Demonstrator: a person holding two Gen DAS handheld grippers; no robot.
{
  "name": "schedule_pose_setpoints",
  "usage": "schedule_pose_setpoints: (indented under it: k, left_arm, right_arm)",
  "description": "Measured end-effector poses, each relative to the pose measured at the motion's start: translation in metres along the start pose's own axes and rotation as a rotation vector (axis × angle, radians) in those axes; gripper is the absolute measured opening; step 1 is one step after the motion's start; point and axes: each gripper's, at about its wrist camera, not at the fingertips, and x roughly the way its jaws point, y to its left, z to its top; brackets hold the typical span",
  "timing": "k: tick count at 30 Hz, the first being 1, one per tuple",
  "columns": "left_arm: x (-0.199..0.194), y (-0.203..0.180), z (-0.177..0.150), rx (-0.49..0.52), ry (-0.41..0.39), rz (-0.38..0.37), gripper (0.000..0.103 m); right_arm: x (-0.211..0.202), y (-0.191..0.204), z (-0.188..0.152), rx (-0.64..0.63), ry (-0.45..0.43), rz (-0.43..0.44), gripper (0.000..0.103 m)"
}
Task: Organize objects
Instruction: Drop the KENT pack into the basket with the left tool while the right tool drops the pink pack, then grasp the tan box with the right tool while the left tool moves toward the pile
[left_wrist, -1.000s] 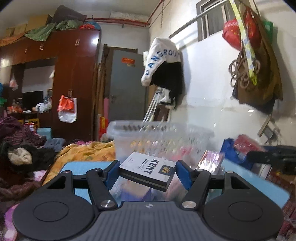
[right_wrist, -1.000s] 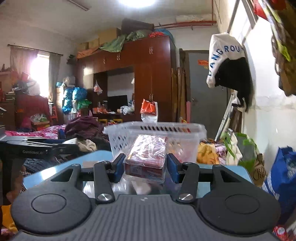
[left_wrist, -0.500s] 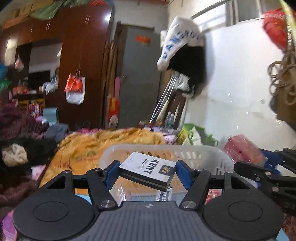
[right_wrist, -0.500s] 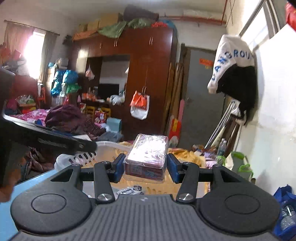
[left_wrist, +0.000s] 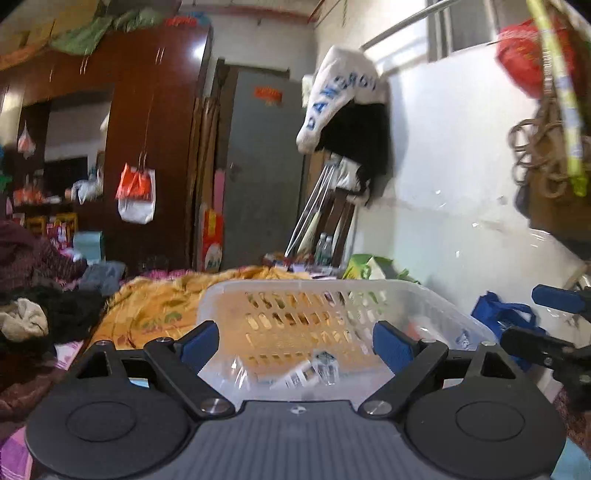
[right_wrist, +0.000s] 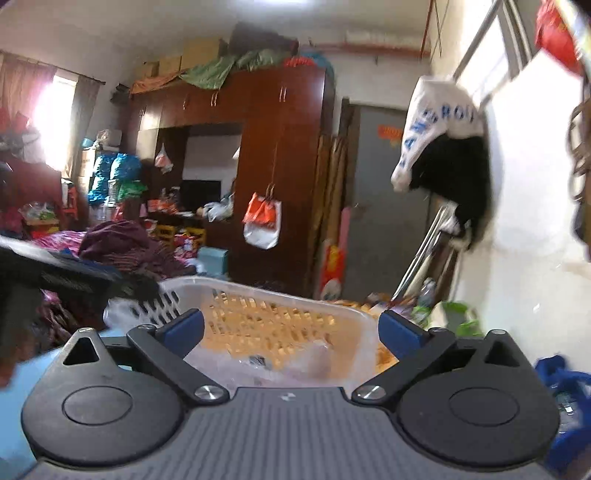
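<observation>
left tongs (left_wrist: 295, 341) just opened, empty, over basket (left_wrist: 424, 295)

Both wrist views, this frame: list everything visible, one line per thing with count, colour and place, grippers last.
Basket: one, translucent white, slotted walls, directly ahead of both grippers.
Packets in basket: several, clear-wrapped, blurred, on its floor.
Blanket: one, yellow-orange, behind basket.
Wardrobe: one, dark red-brown, far wall.
Hanging bag: one, orange and white, on wardrobe front.
Door: one, grey, right of wardrobe.
Hanging garment: one, white with blue lettering over black, right wall.
Blue bag: one, right of basket.
Left gripper: fingers blue, just opened, nothing between them.
Right gripper: fingers blue, just opened, nothing between them.
</observation>
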Motion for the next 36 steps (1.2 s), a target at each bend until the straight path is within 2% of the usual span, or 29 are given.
schedule_pose_setpoints:
  k: [2, 5, 7, 9, 11, 13, 16, 18, 20, 22, 23, 31, 36]
  left_arm:
    - [-0.022, -0.002, -0.017, -0.006, -0.002, -0.013, 0.095]
    - [-0.049, -0.002, -0.047, -0.055, 0.017, -0.074, 0.095]
    - [-0.061, -0.009, -0.067, -0.029, 0.046, -0.136, 0.095]
    - [-0.07, -0.023, -0.085, 0.019, 0.071, -0.154, 0.095]
    - [-0.074, -0.037, -0.099, 0.074, 0.085, -0.146, 0.095]
    - [-0.074, -0.046, -0.108, 0.101, 0.097, -0.136, 0.095]
    - [-0.07, -0.047, -0.116, 0.088, 0.121, -0.157, 0.095]
    - [-0.07, -0.046, -0.123, 0.087, 0.141, -0.168, 0.095]
    - [-0.069, -0.045, -0.128, 0.092, 0.155, -0.15, 0.095]
    - [-0.067, -0.044, -0.132, 0.091, 0.175, -0.144, 0.095]
    - [-0.067, -0.044, -0.134, 0.092, 0.186, -0.145, 0.095]
    - [-0.068, -0.055, -0.143, 0.112, 0.207, -0.104, 0.095]
    - [-0.06, -0.059, -0.145, 0.115, 0.226, -0.075, 0.095]
  right_arm:
    - [-0.016, 0.001, -0.017, 0.018, 0.011, 0.006, 0.103]
    - [-0.026, -0.001, -0.04, 0.078, 0.086, 0.041, 0.103]
    - [-0.029, -0.001, -0.052, 0.094, 0.11, 0.048, 0.103]
    - [-0.032, 0.001, -0.057, 0.098, 0.113, 0.041, 0.101]
    - [-0.028, -0.001, -0.051, 0.112, 0.104, 0.02, 0.093]
    - [-0.02, -0.003, -0.047, 0.111, 0.124, -0.001, 0.078]
    - [-0.007, -0.001, -0.046, 0.103, 0.164, 0.012, 0.073]
    - [0.001, -0.003, -0.048, 0.131, 0.192, 0.063, 0.071]
    - [0.004, -0.004, -0.053, 0.159, 0.202, 0.094, 0.058]
    - [0.004, -0.002, -0.056, 0.162, 0.2, 0.101, 0.037]
    - [0.004, -0.001, -0.059, 0.162, 0.199, 0.107, 0.034]
    - [-0.029, -0.008, -0.063, 0.203, 0.092, 0.103, 0.029]
    - [-0.035, -0.005, -0.065, 0.197, 0.079, 0.098, 0.028]
